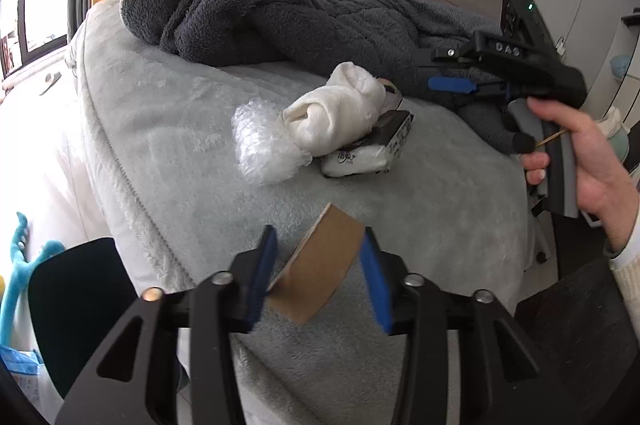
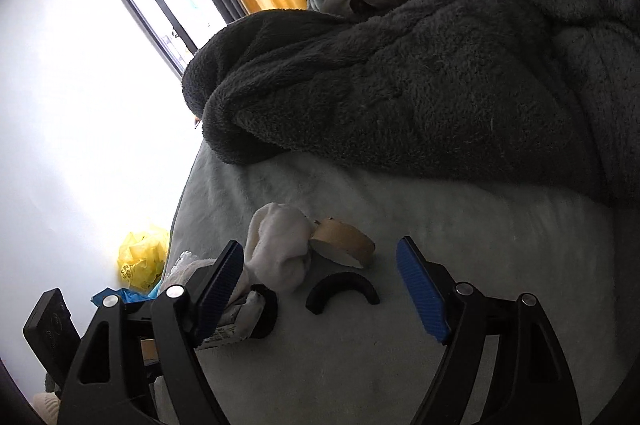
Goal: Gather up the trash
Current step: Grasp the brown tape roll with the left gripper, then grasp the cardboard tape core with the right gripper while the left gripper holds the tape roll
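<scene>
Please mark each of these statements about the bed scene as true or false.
1. The left gripper has its jaws closed on a flat brown cardboard piece. True.
2. The right gripper has its jaws shut on the rolled white cloth. False: they stand wide open with nothing between them.
3. The crumpled clear bubble wrap lies against the rolled white cloth on the light grey fleece bed cover. True.
4. The dark grey fleece blanket covers the brown tape roll. False: the roll lies uncovered on the bed cover, beside the cloth.
</scene>
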### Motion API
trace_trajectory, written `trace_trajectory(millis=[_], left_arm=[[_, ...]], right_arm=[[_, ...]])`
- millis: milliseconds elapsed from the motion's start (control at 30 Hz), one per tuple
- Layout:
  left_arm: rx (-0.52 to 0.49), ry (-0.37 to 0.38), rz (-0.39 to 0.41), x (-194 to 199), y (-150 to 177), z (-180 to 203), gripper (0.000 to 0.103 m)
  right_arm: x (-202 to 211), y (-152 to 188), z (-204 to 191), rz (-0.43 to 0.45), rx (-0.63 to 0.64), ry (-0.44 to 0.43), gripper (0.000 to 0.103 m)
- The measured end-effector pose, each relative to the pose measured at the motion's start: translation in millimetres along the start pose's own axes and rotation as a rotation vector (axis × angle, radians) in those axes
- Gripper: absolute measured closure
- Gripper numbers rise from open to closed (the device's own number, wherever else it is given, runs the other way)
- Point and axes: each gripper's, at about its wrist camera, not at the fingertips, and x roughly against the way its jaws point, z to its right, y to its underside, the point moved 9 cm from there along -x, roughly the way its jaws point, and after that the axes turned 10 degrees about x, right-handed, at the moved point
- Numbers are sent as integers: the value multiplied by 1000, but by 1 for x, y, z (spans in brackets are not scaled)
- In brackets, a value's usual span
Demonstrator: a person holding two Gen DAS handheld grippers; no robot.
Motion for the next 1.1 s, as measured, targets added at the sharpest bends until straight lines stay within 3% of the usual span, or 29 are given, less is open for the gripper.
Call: trace_trajectory(millis=[200,267,467,767,1000,1100], left_arm=[[-3,7,5,2,-3,7,80],[1,21,9,3,-6,9,80],[14,36,10,6,-9,10,80],[49,68,53,22,-20,10,80],[76,37,64,32,-21,-4,81],[92,27,73,38,-20,-11,80]], right_arm=[[-10,1,11,-22,-21,-2,24],[-14,0,9,-42,19,23,35],[-27,7,7,-112,157,106,46],[-46,6,5,-154,231,179,66],[-54,4,5,-173,262,222,80],[-60,2,5,-186,276,243,94]])
